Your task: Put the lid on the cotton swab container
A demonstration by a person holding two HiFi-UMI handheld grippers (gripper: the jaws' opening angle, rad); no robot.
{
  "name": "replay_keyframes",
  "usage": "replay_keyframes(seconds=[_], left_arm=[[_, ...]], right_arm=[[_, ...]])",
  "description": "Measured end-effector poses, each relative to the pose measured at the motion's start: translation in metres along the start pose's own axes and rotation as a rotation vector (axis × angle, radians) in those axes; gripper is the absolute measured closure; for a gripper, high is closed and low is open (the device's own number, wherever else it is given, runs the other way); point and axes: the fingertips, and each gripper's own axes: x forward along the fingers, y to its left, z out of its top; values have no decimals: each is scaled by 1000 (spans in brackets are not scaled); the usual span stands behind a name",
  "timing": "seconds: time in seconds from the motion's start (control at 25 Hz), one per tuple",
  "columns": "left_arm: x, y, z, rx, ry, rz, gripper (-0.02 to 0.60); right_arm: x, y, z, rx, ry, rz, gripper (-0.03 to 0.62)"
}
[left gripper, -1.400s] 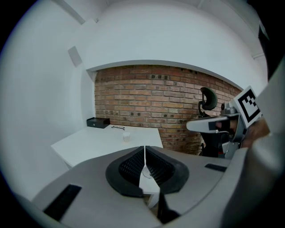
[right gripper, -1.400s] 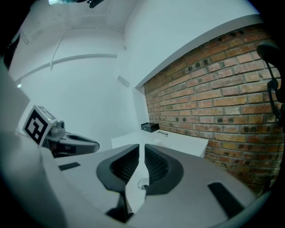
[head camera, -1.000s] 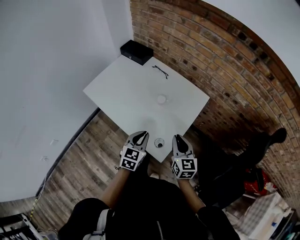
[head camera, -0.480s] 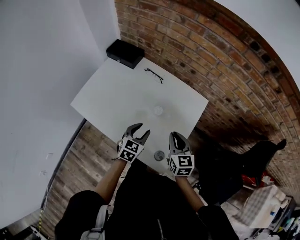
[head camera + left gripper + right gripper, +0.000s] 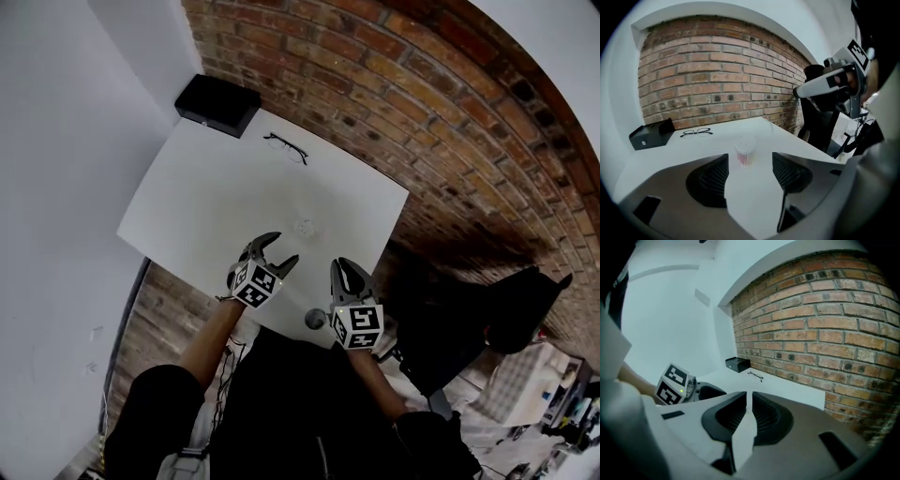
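Note:
The clear cotton swab container [image 5: 305, 228] stands lidless on the white table [image 5: 206, 197]; the left gripper view frames it [image 5: 745, 151] upright, well beyond the jaws. Its round lid [image 5: 315, 319] lies at the table's near edge, between the two grippers. My left gripper [image 5: 281, 247] hovers over the near part of the table, jaws opening wide with nothing between them [image 5: 750, 161]. My right gripper [image 5: 340, 266] hangs beside the lid with its jaws together and empty [image 5: 750, 397].
A black box [image 5: 217, 103] sits at the table's far corner against the brick wall, with a pair of glasses [image 5: 286, 148] next to it. A dark chair [image 5: 469, 319] stands to the right of the table. Wood floor lies to the left.
My left gripper's jaws have gone from shut to wide open, and it has moved forward over the table. The right gripper stays shut near the lid.

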Motion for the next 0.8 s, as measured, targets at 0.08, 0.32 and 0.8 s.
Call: replay_keyframes(seconds=[0.08, 0.32, 0.8], left_arm=[[11, 3, -6, 28, 23, -28, 299], [41, 11, -22, 105, 77, -112, 299], [76, 13, -27, 160, 78, -199, 301]], right_arm=[[4, -1, -5, 7, 18, -8, 566], [11, -9, -16, 9, 64, -41, 568], [41, -17, -38, 110, 154, -17, 503]])
